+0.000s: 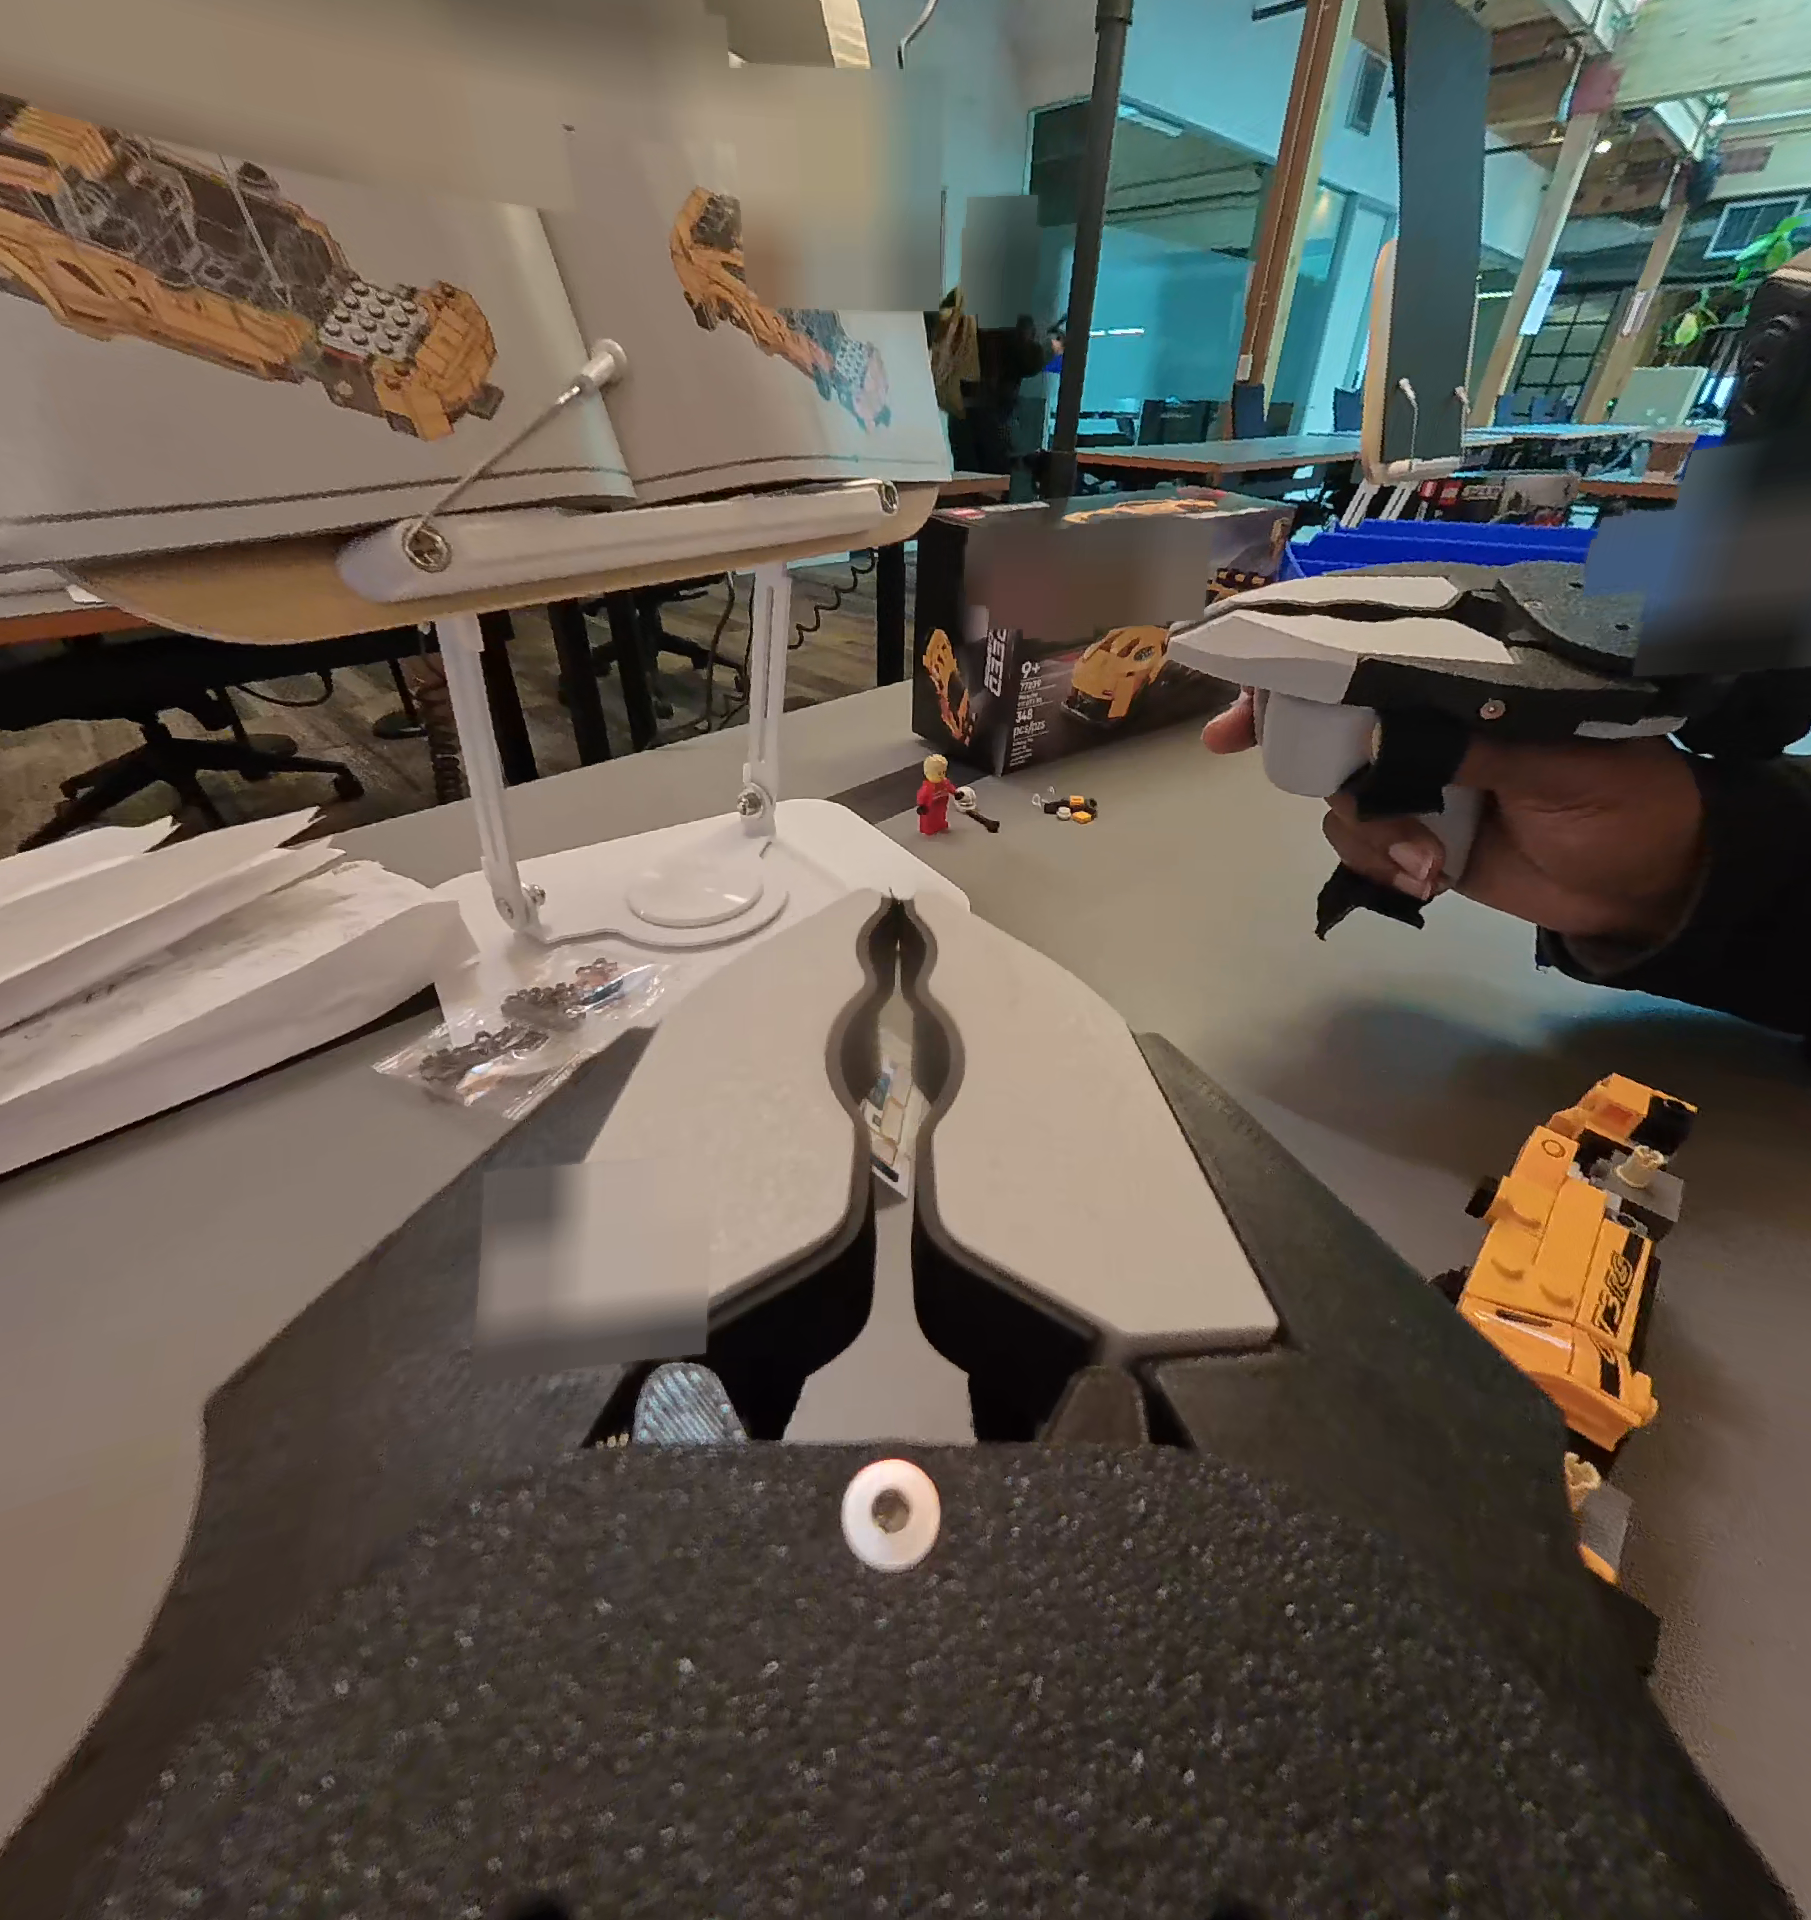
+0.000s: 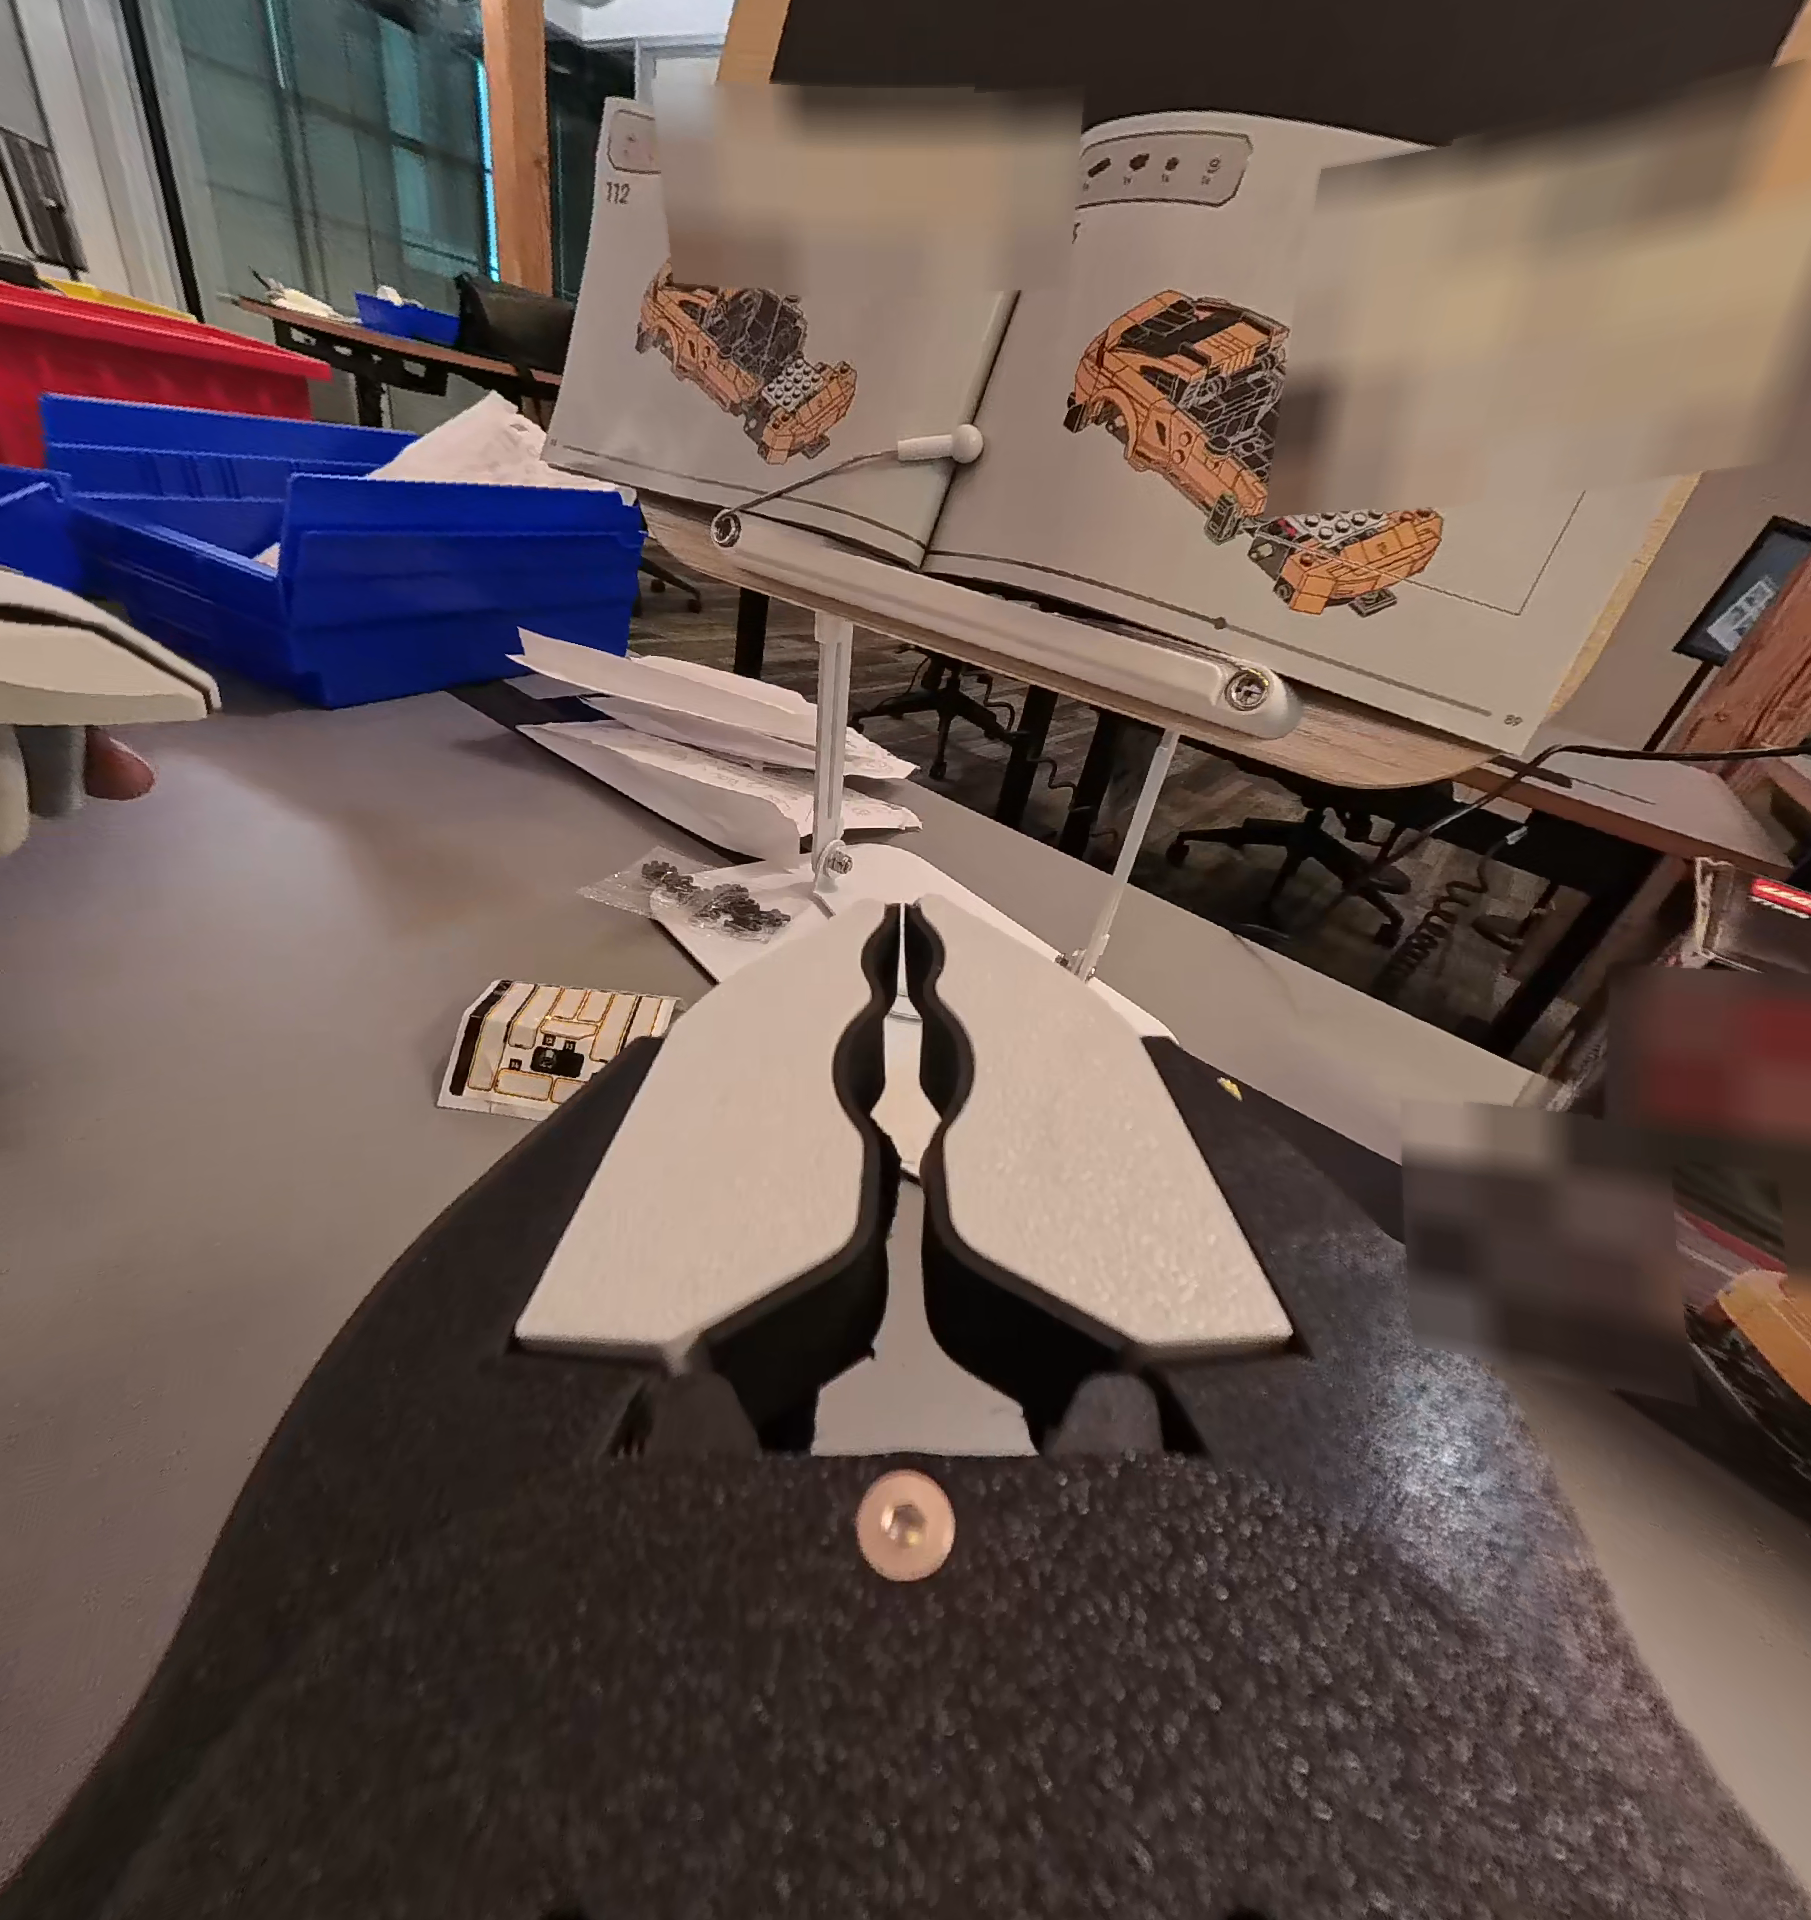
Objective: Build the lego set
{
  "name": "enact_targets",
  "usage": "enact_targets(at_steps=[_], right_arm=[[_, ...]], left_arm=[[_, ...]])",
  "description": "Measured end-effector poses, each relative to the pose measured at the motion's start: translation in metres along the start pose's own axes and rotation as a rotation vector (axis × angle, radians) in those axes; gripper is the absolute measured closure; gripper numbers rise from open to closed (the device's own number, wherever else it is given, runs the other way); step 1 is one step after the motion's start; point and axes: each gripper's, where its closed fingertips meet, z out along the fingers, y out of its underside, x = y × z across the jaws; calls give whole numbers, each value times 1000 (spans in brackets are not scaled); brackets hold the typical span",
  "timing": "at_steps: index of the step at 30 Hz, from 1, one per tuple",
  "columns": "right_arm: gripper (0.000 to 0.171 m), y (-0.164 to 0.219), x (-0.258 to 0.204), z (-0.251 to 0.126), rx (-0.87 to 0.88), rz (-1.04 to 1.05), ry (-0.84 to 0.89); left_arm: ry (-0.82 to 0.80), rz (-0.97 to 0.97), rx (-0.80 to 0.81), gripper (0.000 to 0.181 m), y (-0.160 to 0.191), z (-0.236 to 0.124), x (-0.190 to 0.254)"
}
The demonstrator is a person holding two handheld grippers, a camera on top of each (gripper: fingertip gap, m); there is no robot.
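Both claws are hovering over the counter [image 1: 1244,935] with fingers together, gripping nothing: left claw [image 1: 896,920], right claw [image 2: 903,920]. A half-built orange car [image 1: 1566,1278] is sitting beside the left claw. Ahead, a manual [image 2: 984,416] is standing open on a stand. A parts bag [image 2: 703,899], sticker sheet [image 2: 553,1044] and minifigure [image 1: 935,795] are lying nearby, so much building likely remains.

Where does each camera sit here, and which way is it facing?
Left wrist view: on the left tongs, shut, facing the instruction booklet on its stand; the right tongs and hand cross at right, orange lego car below.
Right wrist view: on the right tongs, shut, facing the booklet, sticker sheet and blue bins.
Shared: booklet, bag of small parts, grey table.
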Motion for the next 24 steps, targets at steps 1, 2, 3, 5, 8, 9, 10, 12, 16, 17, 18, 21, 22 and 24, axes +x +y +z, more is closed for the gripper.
enact_targets(at_steps=[1,2,3,5,8,9,10,12,16,17,18,21,22,24], right_arm=[[171,0,0,0,0,2,0],[170,0,0,0,0,3,1],[171,1,0,0,-1,4,1],[171,2,1,0,-2,7,2],[171,3,3,1,-5,20,7],[171,3,3,1,-7,25,9],[171,3,3,0,-8,27,9],[171,4,3,1,-12,27,7],[171,6,2,1,-19,27,5],[171,6,2,1,-19,26,3],[171,7,2,2,-20,25,4],[171,7,1,2,-23,21,1],[171,7,0,2,-23,19,-1],[171,8,-1,2,-28,16,-6]], left_arm=[[-4,8,-3,181,0,0,0],[-9,20,-4,176,0,0,0],[-15,32,-5,176,0,0,0],[-23,46,-10,181,1,1,-1],[-32,47,-13,181,2,1,-2],[-37,47,-12,181,2,1,-3],[-41,45,-12,181,1,1,-4],[-50,43,-11,181,1,0,-6],[-62,52,1,181,-1,0,-7],[-64,57,4,181,-2,-1,-7],[-69,62,8,181,-3,-1,-8],[-74,72,14,181,-4,-1,-8],[-73,71,14,181,-3,-1,-8],[-71,72,15,181,-4,-1,-7]])
